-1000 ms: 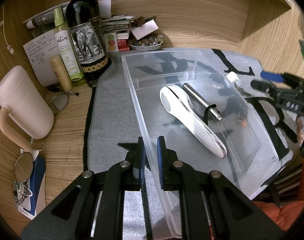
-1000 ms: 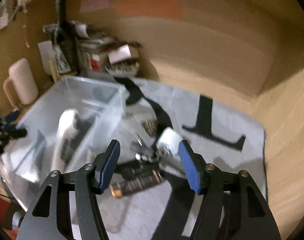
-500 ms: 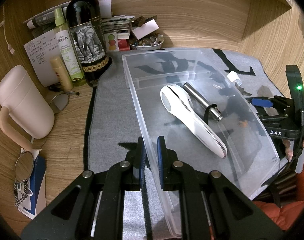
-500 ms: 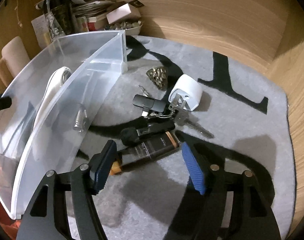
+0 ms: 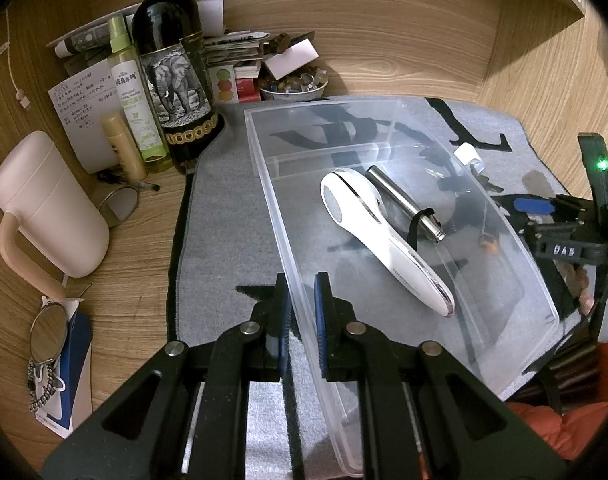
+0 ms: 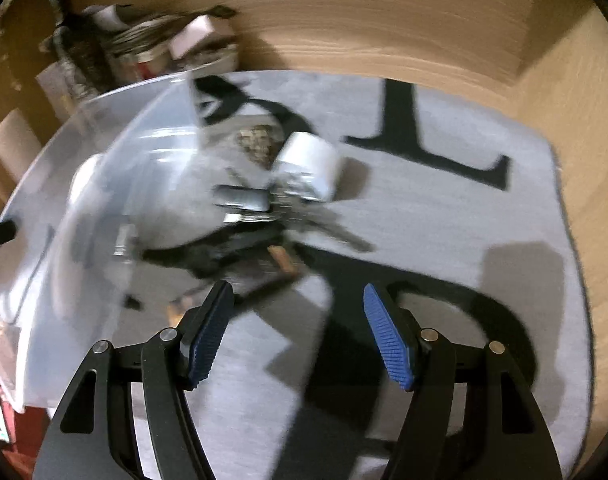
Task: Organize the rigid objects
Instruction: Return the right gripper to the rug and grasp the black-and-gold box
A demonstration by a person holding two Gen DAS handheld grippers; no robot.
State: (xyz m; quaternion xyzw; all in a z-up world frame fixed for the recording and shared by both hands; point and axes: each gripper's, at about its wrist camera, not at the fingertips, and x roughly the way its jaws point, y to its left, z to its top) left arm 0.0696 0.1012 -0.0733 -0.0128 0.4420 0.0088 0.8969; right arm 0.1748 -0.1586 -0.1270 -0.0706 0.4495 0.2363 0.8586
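Observation:
My left gripper (image 5: 301, 304) is shut on the near wall of a clear plastic bin (image 5: 287, 240) that stands on a grey mat. Inside the bin lie a white handheld device (image 5: 380, 240) and a metal cylinder (image 5: 404, 204). My right gripper (image 6: 297, 330) is open, low over the mat, with nothing between its fingers. Just ahead of it lies a loose heap: a dark tube with a copper end (image 6: 263, 268), a black key fob (image 6: 241, 200), keys and a white charger plug (image 6: 308, 168). The right wrist view is blurred.
A wine bottle (image 5: 171, 72), a green spray bottle (image 5: 133, 92), papers, a bowl of trinkets (image 5: 293, 84) and a pink jug (image 5: 43, 204) crowd the back left. Wooden walls close in behind and to the right. A person's hand (image 5: 584, 280) holds the right gripper's body (image 5: 564, 236).
The right gripper has come down and forward toward the heap, which now sits closer ahead of its fingers. The left gripper and the bin have not moved.

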